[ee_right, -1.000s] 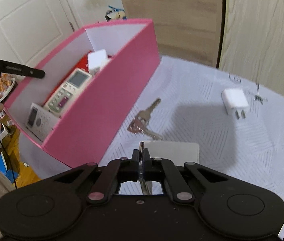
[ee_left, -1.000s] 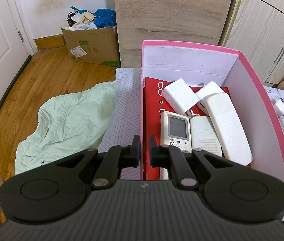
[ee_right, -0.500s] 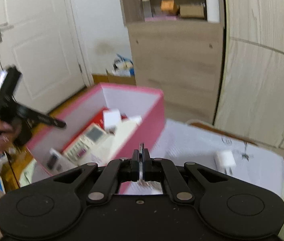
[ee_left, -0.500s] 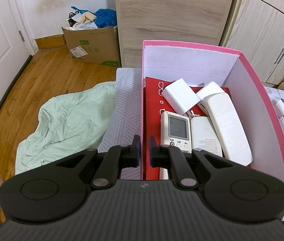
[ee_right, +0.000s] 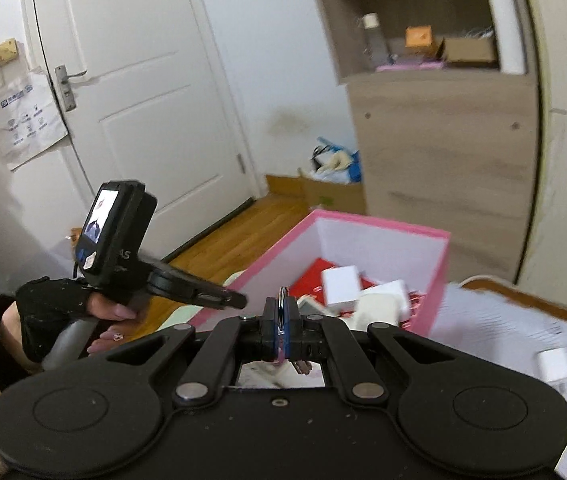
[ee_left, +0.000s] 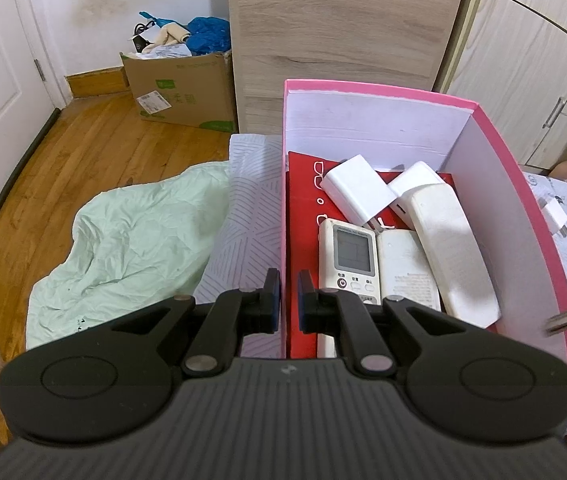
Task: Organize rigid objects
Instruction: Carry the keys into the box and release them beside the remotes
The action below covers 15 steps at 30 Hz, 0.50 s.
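Keys (ee_right: 282, 308) mostly hidden between fingers, shelf items (ee_right: 419, 40) blurred (labels unreadable)

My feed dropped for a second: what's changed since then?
The right gripper, shut on the keys, lifted them off the bed and swung toward the pink box. The left gripper still straddles the box's wall; the white charger hasn't moved.

Your right claw (ee_right: 282, 322) faces the pink box (ee_right: 435, 276) at 12 o'clock: chargers (ee_right: 341, 286) crowd it; the left claw (ee_right: 219, 298) juts in at 10.
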Tool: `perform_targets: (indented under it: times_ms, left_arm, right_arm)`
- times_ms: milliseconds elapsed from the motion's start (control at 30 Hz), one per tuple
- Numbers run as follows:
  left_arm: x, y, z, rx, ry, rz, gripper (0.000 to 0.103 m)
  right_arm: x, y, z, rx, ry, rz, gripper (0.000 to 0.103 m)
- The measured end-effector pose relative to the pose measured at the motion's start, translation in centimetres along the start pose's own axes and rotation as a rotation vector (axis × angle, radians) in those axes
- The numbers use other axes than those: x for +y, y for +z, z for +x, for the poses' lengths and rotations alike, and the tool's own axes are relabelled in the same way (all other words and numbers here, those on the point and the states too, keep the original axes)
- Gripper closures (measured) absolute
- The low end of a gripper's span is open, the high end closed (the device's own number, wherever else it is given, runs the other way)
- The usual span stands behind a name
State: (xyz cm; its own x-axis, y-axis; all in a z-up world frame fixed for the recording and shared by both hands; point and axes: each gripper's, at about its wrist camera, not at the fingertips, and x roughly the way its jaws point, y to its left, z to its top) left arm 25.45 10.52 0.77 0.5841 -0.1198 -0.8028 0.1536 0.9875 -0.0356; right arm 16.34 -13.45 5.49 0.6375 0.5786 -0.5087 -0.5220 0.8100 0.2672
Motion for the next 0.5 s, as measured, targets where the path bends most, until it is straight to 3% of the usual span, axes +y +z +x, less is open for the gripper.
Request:
perform_targets:
  times_ms: [200,300,500]
  left_arm:
    - [0.0,0.0,0.0,0.004,0.000,-0.010,0.096]
    - [-0.2,0.0,0.1,0.003,0.004,-0.005,0.096]
    - [-0.1,0.1,0.0,0.006,-0.008,-0.016,0.096]
  right_arm:
    - [-1.4,-0.5,5.8,0.160,0.072,0.098,0.099]
    - [-3.0,-1.2,9.0,0.238,0.068,0.173,0.099]
    - [-4.6,-1.3,12.2,0.257,0.010,0.264,0.099]
